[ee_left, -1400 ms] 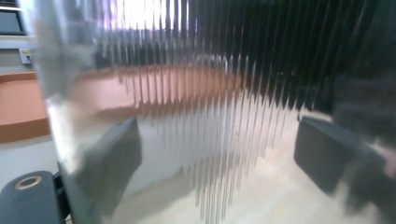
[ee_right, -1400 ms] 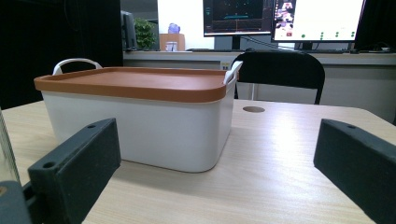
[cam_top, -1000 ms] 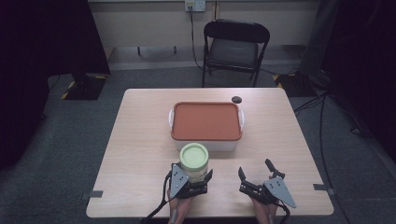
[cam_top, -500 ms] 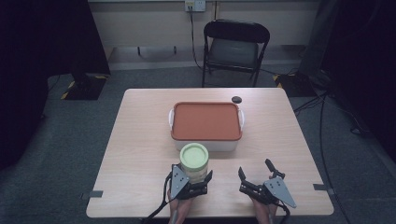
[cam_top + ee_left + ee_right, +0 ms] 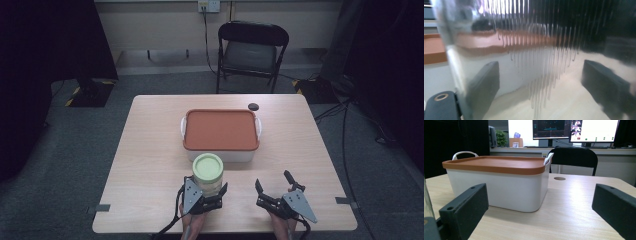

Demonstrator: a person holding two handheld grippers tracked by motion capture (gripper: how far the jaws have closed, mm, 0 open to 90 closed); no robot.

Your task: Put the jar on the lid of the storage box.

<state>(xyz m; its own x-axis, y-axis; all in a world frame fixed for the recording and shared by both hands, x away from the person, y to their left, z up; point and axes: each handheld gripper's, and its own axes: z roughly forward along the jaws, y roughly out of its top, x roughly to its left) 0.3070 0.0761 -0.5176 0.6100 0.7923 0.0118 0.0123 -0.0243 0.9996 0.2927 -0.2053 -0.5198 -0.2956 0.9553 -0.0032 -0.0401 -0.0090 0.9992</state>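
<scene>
Up close, jar's [image 5: 524, 50] ribbed glass btw jaws.

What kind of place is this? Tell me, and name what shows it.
Probably a lab or office room set up for recording. A lone wooden table stands on grey carpet beside a folding chair, dark curtains hang at the sides, and computer monitors glow on a desk behind the chair.

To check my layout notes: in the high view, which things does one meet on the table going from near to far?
Left gripper and right gripper, then the jar, the lidded box, the small black disc.
</scene>
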